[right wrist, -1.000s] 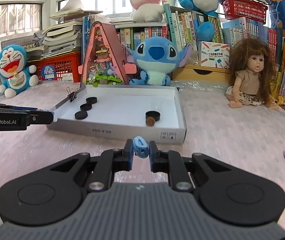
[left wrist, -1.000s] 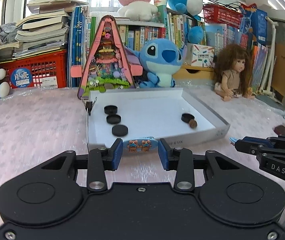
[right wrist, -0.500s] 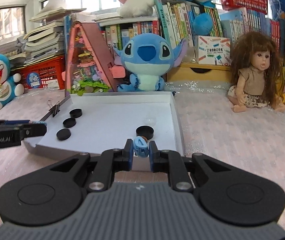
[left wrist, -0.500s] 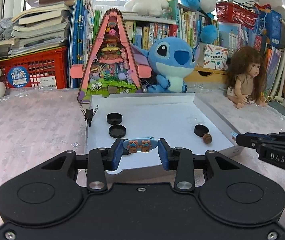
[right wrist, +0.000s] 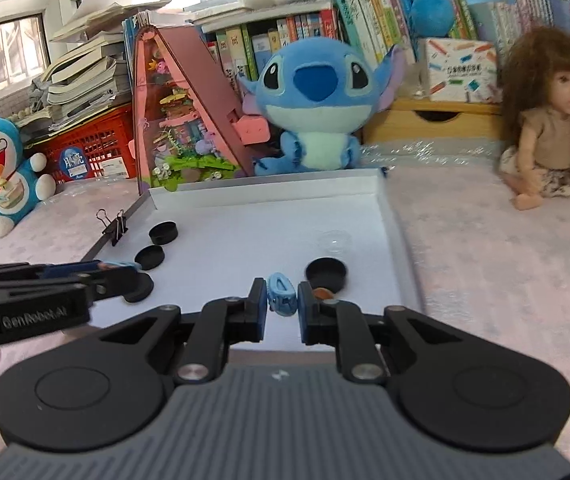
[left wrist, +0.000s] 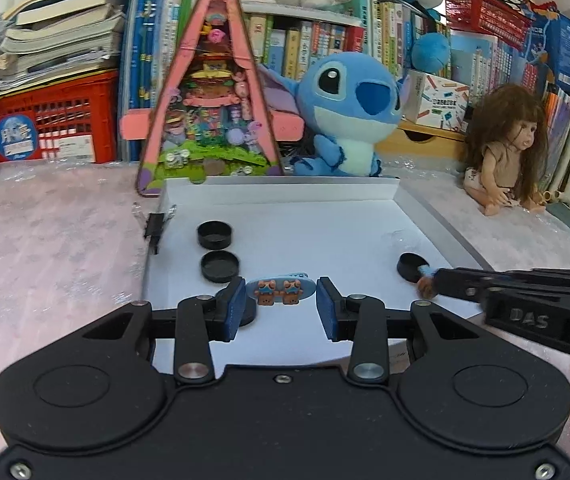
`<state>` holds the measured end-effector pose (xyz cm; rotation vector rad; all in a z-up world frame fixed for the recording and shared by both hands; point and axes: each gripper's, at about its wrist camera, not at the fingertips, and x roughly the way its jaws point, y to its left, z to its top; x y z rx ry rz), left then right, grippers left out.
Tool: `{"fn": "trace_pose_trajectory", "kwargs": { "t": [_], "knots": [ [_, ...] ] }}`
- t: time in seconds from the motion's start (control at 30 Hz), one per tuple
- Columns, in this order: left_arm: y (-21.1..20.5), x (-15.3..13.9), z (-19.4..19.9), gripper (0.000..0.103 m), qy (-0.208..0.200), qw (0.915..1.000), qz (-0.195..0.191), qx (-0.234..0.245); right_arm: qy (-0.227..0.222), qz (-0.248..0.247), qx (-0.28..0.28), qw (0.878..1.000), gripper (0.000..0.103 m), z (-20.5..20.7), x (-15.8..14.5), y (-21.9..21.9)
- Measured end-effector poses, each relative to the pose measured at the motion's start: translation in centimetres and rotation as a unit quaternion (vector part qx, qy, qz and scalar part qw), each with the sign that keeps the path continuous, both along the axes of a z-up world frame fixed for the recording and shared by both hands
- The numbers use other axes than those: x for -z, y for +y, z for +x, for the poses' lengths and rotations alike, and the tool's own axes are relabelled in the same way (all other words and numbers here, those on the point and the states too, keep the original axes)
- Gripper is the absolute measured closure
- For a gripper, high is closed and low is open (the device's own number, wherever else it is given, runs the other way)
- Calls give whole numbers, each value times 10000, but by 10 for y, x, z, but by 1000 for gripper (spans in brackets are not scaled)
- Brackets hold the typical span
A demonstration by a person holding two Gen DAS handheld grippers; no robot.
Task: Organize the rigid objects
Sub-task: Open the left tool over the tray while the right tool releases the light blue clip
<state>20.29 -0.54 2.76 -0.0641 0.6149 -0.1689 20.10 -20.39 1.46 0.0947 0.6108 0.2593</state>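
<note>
Blue clips are now carried over the white tray [left wrist: 437, 216]: bear clip [left wrist: 281, 291] clamped in left gripper [left wrist: 281, 308], small claw clip [right wrist: 281, 294] in right gripper [right wrist: 281, 308]. Release judged next.

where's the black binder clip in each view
Left wrist: the black binder clip sits left of centre, clipped on the left wall of the white tray, just left of the far black cap.
Right wrist: the clip is in the left-middle, on the same wall, silver handles up.
Shared landmark: the blue plush behind the tray.
</note>
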Motion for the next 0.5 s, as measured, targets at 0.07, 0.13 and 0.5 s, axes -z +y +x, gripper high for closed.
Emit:
{"fn": "trace_pose_trajectory", "kwargs": {
  "t": [0.07,0.13,0.5],
  "knots": [
    [-5,2,4,67,27,10000,0,44,96,117,-1,9999,83,6,3,2],
    [-9,6,9,67,63,9999,41,79,139,177,-5,9997,83,11,6,3],
    [-17,23,28,67,230,9996,164,50,317,114,65,9994,83,29,22,9]
  ]
}}
